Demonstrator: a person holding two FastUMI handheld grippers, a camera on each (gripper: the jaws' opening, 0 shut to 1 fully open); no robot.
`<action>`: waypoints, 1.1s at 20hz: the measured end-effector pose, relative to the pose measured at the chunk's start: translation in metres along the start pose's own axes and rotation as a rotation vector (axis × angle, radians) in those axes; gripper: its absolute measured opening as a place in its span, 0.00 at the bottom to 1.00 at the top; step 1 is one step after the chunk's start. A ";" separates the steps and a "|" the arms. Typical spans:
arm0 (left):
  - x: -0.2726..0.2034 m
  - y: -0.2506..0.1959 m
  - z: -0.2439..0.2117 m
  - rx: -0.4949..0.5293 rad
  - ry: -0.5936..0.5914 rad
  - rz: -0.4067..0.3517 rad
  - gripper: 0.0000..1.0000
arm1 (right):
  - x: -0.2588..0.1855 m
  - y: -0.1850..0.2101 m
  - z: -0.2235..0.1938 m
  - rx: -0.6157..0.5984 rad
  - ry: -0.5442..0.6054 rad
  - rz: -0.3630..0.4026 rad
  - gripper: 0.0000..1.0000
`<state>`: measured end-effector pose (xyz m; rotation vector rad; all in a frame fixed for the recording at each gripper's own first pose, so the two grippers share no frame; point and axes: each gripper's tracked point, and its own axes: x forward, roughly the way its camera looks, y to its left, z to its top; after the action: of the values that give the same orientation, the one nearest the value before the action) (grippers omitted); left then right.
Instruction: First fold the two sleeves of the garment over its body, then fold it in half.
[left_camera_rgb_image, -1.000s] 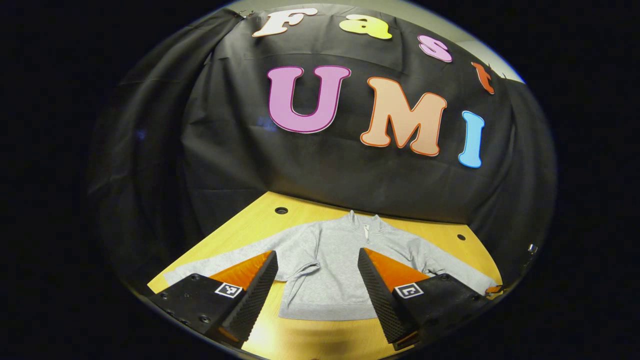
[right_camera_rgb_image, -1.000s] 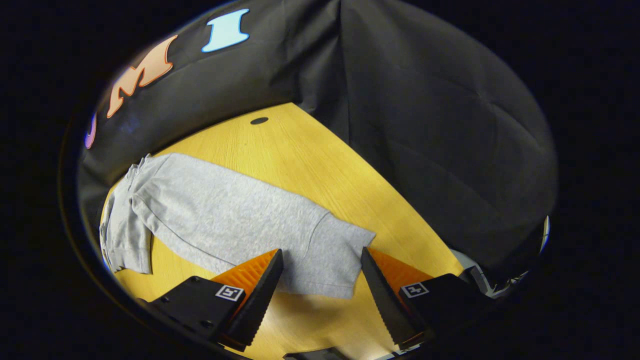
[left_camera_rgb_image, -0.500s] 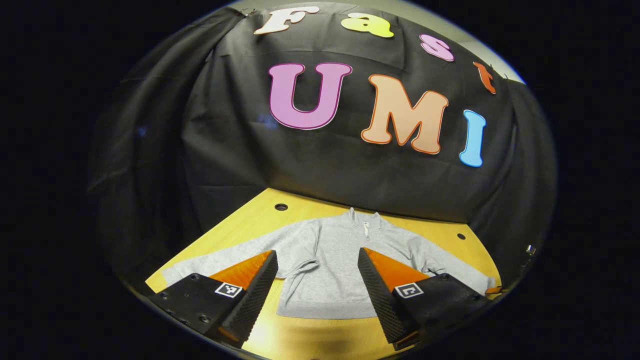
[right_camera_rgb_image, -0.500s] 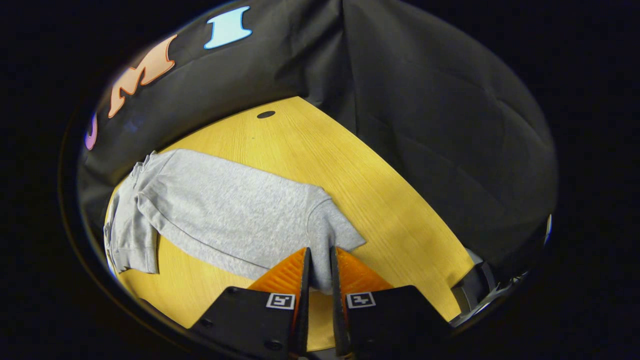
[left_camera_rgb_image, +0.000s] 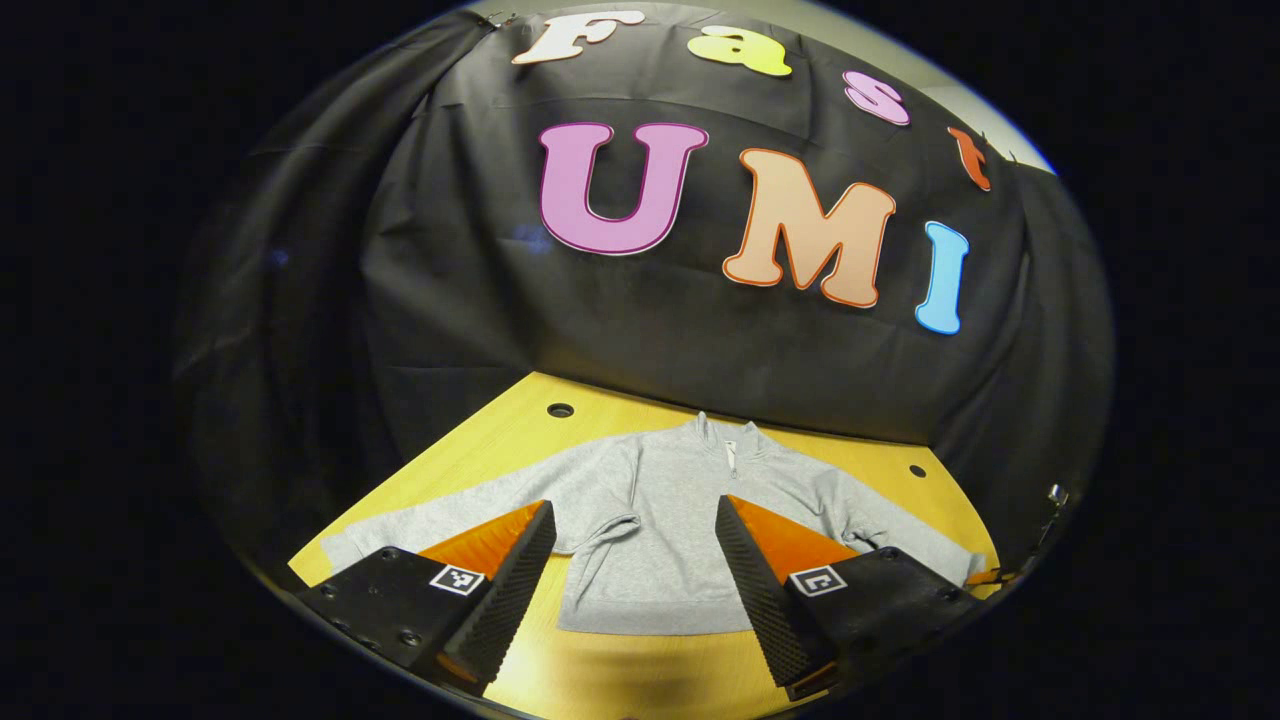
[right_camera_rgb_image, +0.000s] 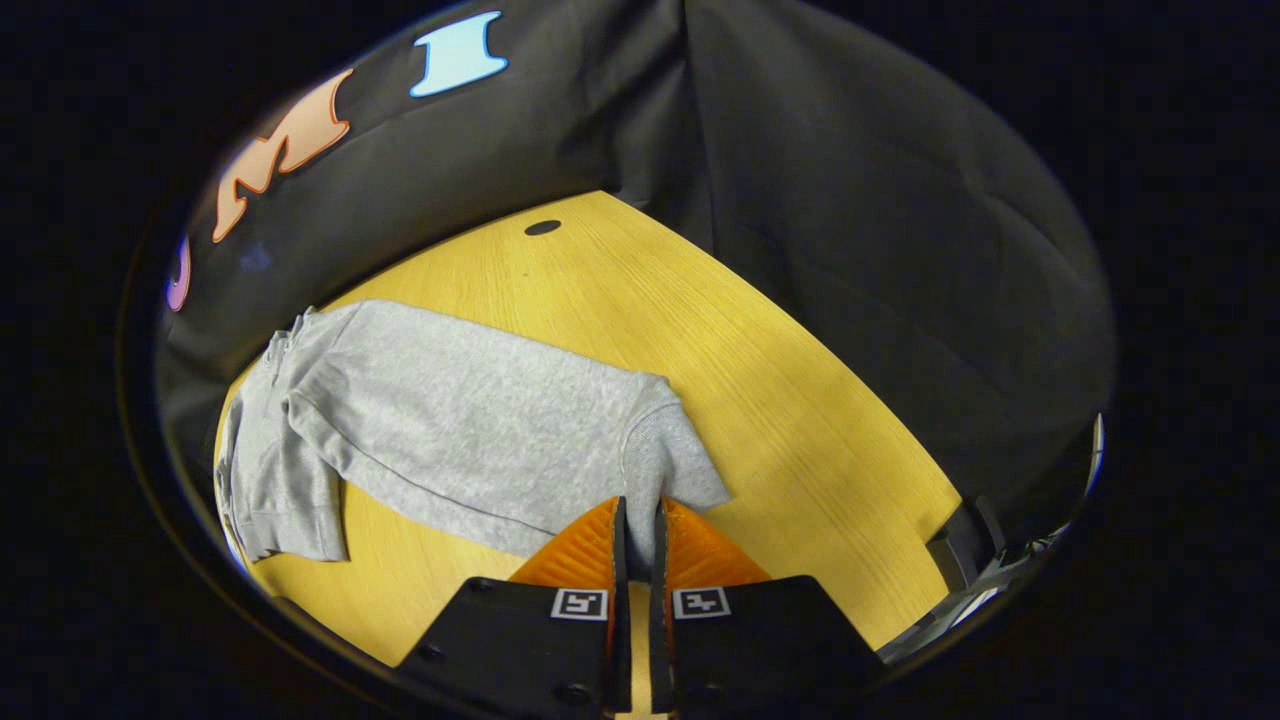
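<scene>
A grey long-sleeved pullover (left_camera_rgb_image: 665, 525) with a short zip collar lies flat on the yellow table (left_camera_rgb_image: 500, 440), both sleeves spread outward. My left gripper (left_camera_rgb_image: 635, 520) hovers open above its hem, touching nothing. In the right gripper view the same pullover's sleeve (right_camera_rgb_image: 470, 420) stretches from the body at the left toward me. My right gripper (right_camera_rgb_image: 637, 515) is shut on the sleeve's cuff (right_camera_rgb_image: 670, 470), which is bunched up between the fingers.
The table (right_camera_rgb_image: 800, 400) has a small round hole (right_camera_rgb_image: 542, 228) near its far edge; two such holes (left_camera_rgb_image: 560, 410) show in the left gripper view. The black booth cloth bounds the table at the back and sides. A dark fixture (right_camera_rgb_image: 965, 545) sits at the table's right edge.
My right gripper went from open around the cuff to shut on it, and the cuff has bunched and lifted slightly. The left gripper has barely moved.
</scene>
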<state>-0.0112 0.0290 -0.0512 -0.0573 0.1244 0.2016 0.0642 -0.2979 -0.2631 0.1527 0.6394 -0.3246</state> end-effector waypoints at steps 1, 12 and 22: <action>0.000 0.002 0.000 -0.003 0.000 -0.004 0.94 | -0.004 0.012 0.003 0.002 -0.013 0.011 0.09; -0.003 0.046 0.001 -0.003 0.002 -0.014 0.94 | -0.053 0.194 0.087 0.001 -0.173 0.251 0.09; -0.015 0.105 -0.007 -0.035 0.023 0.060 0.94 | -0.110 0.440 0.108 -0.089 -0.230 0.608 0.09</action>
<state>-0.0483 0.1278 -0.0610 -0.0911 0.1454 0.2633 0.1920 0.1167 -0.0930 0.2127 0.3534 0.2698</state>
